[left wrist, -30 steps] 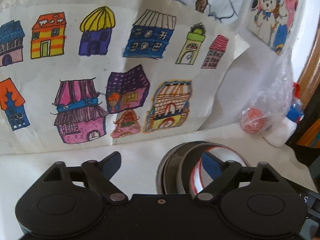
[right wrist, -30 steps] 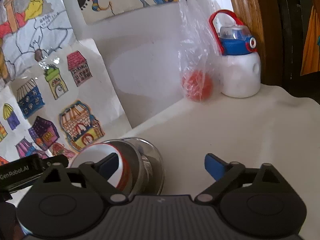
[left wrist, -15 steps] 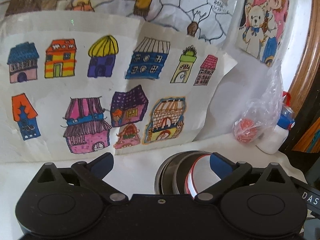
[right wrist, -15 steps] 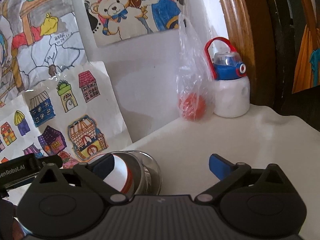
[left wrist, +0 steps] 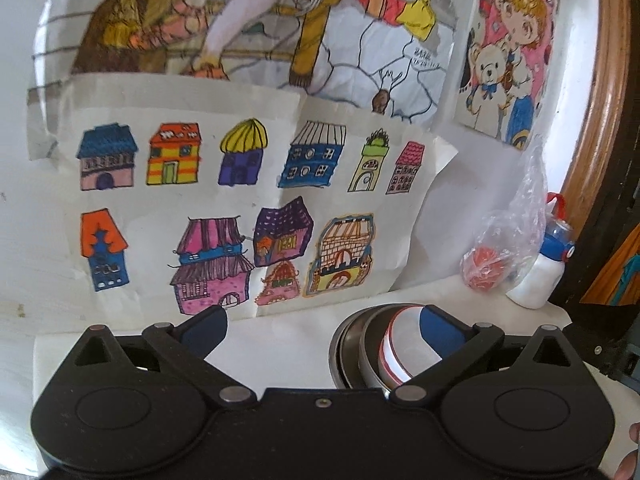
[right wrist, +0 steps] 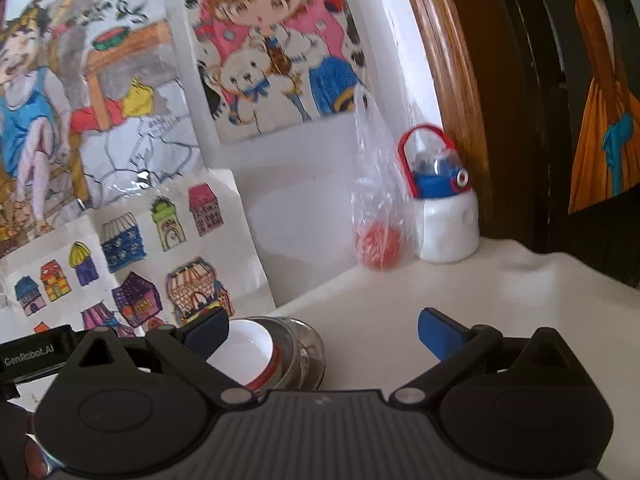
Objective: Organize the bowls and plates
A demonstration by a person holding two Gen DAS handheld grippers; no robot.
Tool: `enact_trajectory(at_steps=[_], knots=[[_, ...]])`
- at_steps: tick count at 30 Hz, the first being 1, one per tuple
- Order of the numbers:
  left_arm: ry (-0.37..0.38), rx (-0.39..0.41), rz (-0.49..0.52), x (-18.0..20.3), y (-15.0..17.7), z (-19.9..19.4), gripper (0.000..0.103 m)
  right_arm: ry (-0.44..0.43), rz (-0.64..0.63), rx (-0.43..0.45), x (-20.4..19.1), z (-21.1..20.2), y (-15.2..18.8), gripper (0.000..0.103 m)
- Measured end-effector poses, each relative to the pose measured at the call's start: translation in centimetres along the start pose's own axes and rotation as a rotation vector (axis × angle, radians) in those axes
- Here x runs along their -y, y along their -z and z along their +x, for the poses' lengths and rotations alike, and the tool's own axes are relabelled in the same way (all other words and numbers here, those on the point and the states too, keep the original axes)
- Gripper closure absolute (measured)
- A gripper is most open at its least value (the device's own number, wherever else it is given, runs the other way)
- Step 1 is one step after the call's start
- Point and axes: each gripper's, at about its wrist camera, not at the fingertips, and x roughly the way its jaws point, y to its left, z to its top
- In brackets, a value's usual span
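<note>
Low on the surface point(right wrist: 420, 292) sits the stack point(left wrist: 384, 348): a white bowl point(right wrist: 244, 354) with a red rim band nested inside steel bowls point(right wrist: 308, 344), the whole nest upright and open to the top, with no long axis to speak of, since it is round. From the left claw point(left wrist: 320, 326) the stack lies to the right and just ahead; the right fingertip point(left wrist: 438, 326) crosses in front of the white bowl's rim, though whether it touches the rim or hovers over it cannot be told. From the right claw point(right wrist: 322, 330) the same stack lies to the left, with the left fingertip point(right wrist: 208, 330) overlapping the white bowl's near edge. So the nest sits between the two claws, off-centre to both, and neither has it framed between its fingers. Both claws are spread wide and carry nothing. My guess is that the left claw is a shade nearer, but either would need to slide sideways toward the other to straddle a rim. Beyond the stack, drawings of houses point(left wrist: 240, 216) lean against the wall, and well apart at the far right corner stand a plastic bag point(right wrist: 378, 216) with something red inside and, just beside it, a white bottle point(right wrist: 446, 224).
</note>
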Motion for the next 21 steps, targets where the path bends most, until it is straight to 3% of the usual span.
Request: enact_trajectory(at_steps=[21], knots=[[-0.027,0.146,0.117,-0.8,3.4,-9.1,0.001,0.011,-0.085,0.111,-3.2,-9.3,3.7,0.0]])
